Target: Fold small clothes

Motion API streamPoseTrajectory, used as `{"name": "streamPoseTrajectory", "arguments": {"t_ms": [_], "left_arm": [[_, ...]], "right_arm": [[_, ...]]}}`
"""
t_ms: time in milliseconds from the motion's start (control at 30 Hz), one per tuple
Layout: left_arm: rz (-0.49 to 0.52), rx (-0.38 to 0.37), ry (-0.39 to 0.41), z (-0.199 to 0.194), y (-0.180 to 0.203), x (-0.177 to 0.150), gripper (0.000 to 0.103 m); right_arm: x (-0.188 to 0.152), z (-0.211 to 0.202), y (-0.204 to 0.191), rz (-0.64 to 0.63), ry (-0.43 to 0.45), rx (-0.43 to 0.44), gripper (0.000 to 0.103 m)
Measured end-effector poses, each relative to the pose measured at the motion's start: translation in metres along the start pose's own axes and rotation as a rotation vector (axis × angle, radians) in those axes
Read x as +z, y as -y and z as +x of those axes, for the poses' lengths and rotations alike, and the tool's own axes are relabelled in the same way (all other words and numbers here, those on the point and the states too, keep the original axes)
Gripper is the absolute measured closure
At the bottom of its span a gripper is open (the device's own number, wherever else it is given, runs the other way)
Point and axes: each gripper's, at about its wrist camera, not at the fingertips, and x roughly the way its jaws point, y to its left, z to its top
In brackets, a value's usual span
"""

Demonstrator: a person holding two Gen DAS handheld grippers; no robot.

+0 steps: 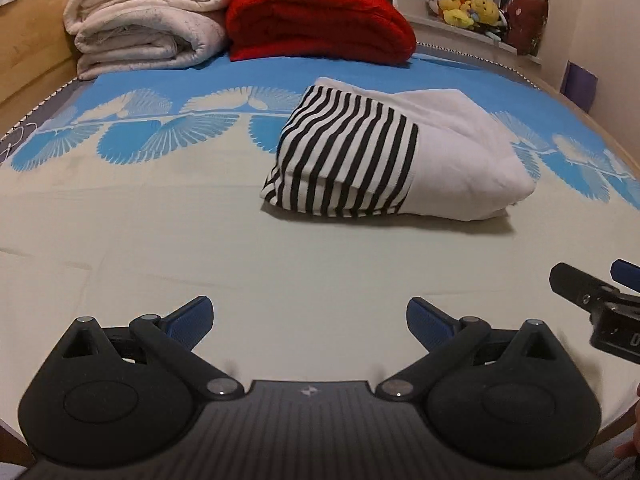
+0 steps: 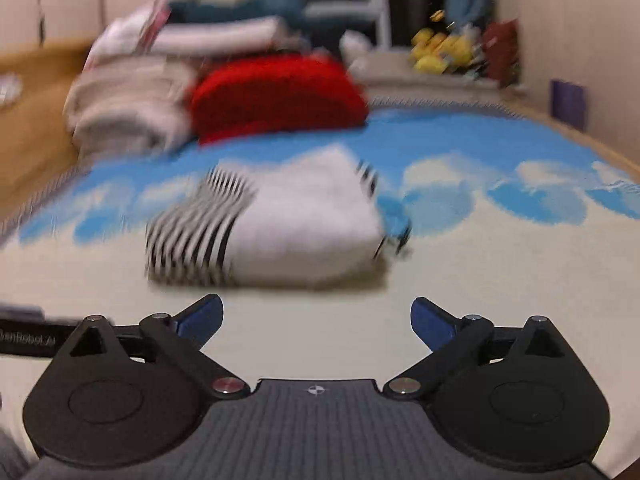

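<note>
A folded white garment with a black-and-white striped part [image 1: 396, 152] lies on the bedspread [image 1: 160, 240], ahead and to the right in the left wrist view. In the blurred right wrist view the same folded garment [image 2: 272, 228] sits just beyond the fingers, a little left of centre. My left gripper [image 1: 310, 320] is open over bare cream cloth, well short of the garment, with nothing between its blue pads. My right gripper [image 2: 318, 320] is open too and holds nothing. Part of the right gripper [image 1: 600, 300] shows at the right edge of the left wrist view.
At the far end of the bed lie a stack of folded pale blankets [image 1: 148, 24] and a folded red blanket [image 1: 320, 20]. Yellow soft toys [image 1: 468, 4] sit on a ledge at the back right. A wooden bed side [image 1: 28, 40] runs along the left, a wall [image 1: 592, 20] along the right.
</note>
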Motion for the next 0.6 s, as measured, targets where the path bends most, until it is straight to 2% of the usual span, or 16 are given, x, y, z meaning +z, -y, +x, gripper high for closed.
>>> {"name": "streamPoseTrajectory", "arguments": {"t_ms": [133, 367, 600], "left_arm": [[-0.017, 0.001, 0.012, 0.005, -0.006, -0.003, 0.0], [0.04, 0.099, 0.03, 0.012, -0.002, 0.008, 0.0], [0.058, 0.073, 0.037, 0.014, 0.002, 0.011, 0.0]], "right_arm": [[-0.001, 0.008, -0.004, -0.025, -0.001, -0.039, 0.003], [0.001, 0.022, -0.002, -0.035, 0.0, -0.077, 0.004], [0.002, 0.028, -0.001, -0.035, -0.006, -0.068, 0.004]]}}
